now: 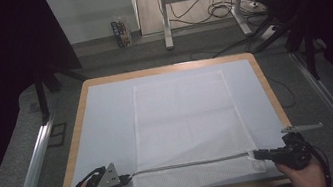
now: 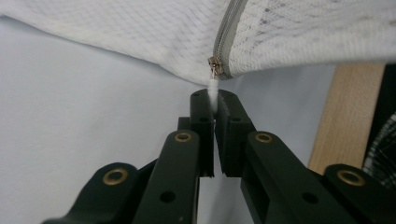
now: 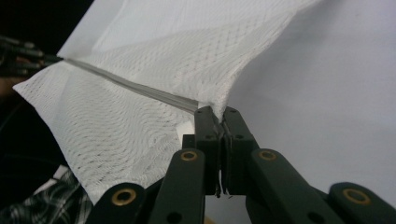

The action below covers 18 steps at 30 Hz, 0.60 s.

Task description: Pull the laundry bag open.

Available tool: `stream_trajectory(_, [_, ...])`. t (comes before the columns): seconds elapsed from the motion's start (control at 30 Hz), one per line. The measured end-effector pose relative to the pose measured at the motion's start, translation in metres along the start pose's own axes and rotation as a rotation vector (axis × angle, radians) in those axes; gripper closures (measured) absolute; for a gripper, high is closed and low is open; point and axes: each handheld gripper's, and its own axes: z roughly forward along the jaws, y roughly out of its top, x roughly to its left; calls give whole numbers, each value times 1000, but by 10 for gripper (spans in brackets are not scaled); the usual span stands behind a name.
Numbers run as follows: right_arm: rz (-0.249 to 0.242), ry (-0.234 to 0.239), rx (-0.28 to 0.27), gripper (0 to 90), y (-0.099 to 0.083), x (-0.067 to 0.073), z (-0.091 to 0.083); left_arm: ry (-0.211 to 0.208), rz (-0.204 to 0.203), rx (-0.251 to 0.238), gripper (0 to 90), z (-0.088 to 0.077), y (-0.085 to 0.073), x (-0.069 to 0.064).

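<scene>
A: Near edge status?
B: Left gripper (image 2: 215, 109) clamped on the white zipper pull (image 2: 213, 87) of the mesh laundry bag (image 1: 186, 120). Right gripper (image 3: 221, 122) pinched tight on the bag's other zipper end (image 3: 205, 106). Zipper (image 1: 190, 163) taut between them, parallel to the table's (image 1: 76, 113) near edge.
A: Obstructions?
B: Nothing on the white table cover (image 1: 107, 118). Beyond the far edge: a desk frame (image 1: 200, 2), floor cables (image 1: 214, 10), a carton (image 1: 120, 34).

Dim room, bright tabletop, dark surround, soft close-ups

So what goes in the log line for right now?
left claw: shut on zipper pull | right claw: shut on mesh bag edge | zipper: taut
</scene>
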Motion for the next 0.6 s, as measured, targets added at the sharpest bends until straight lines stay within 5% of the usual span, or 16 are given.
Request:
stream_trajectory(0.37, [-19,-23,11,757,-1,0,-2,12,-34,-5,755,-4,-5,2])
stream_trajectory(0.5, [-21,-76,-13,652,-1,-3,-11,33,-58,-12,672,-4,-5,3])
stream_trajectory(0.6, [-28,-126,-33,609,1,-5,-15,95,-156,-29,554,-1,-3,12])
